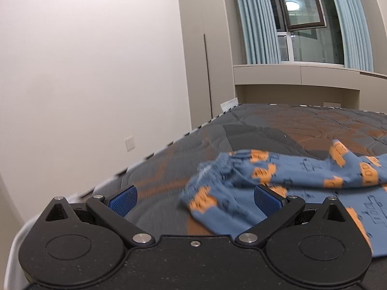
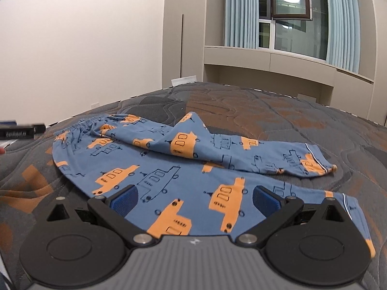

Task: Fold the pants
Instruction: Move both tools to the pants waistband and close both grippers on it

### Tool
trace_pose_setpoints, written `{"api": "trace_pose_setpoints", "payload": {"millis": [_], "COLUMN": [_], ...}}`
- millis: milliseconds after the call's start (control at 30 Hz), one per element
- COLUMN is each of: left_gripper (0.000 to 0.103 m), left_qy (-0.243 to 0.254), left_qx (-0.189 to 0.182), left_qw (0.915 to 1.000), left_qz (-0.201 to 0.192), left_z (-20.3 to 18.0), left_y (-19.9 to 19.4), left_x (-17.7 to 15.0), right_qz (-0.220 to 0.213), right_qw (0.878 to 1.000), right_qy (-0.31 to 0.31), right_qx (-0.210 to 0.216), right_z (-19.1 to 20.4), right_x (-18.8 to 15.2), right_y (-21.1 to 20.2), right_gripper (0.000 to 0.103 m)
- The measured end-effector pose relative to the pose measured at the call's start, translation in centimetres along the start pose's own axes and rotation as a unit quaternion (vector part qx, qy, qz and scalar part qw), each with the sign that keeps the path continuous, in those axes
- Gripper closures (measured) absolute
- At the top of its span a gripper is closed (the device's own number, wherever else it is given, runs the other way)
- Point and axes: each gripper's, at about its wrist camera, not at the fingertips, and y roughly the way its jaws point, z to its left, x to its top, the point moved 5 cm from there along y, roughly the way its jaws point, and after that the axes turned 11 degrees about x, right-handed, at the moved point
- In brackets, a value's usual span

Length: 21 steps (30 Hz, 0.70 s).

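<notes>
Quilted grey-and-orange mattress [image 2: 278, 111] w/ rumpled blue cotton pants, orange boat print [image 2: 169, 159], sprawled unfolded.
Left gripper [image 1: 194, 199] & right gripper [image 2: 194, 199] both gaping, nothing held; bunched ridge at 12 o'clock could crease into fold if not smoothed.

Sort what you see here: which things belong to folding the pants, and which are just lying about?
For the job:
blue patterned pants
left gripper
right gripper
quilted mattress

Just there:
blue curtains
window
wall switch

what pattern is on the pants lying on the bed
Blue pants printed with orange vehicles and dark outline ones; clearest in the right wrist view.
</notes>
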Motion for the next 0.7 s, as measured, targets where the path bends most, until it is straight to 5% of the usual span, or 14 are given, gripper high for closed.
{"api": "trace_pose_setpoints", "payload": {"millis": [133,300,500,700], "left_gripper": [0.0,0.0,0.0,0.001], "left_qy": [0.034,0.094,0.126,0.193], "left_qx": [-0.048,-0.126,-0.164,-0.221], "left_qw": [0.9976,0.9836,0.9781,0.9559], "left_qz": [-0.036,-0.088,-0.022,0.011], "left_z": [-0.7,-2.9,-6.7,-10.4], "left_y": [2.6,5.5,13.4,21.3], "left_x": [1.9,4.7,6.7,7.0], "right_qz": [-0.011,-0.018,0.008,0.053], "right_qw": [0.999,0.997,0.997,0.986], "right_qy": [-0.032,-0.071,-0.038,-0.025], "right_qx": [0.007,0.039,0.074,0.154], "right_z": [-1.0,-3.6,-7.6,-10.6], "right_x": [0.9,3.1,7.3,11.5], "right_y": [1.1,3.5,9.5,16.6], "right_gripper": [0.0,0.0,0.0,0.0]}}
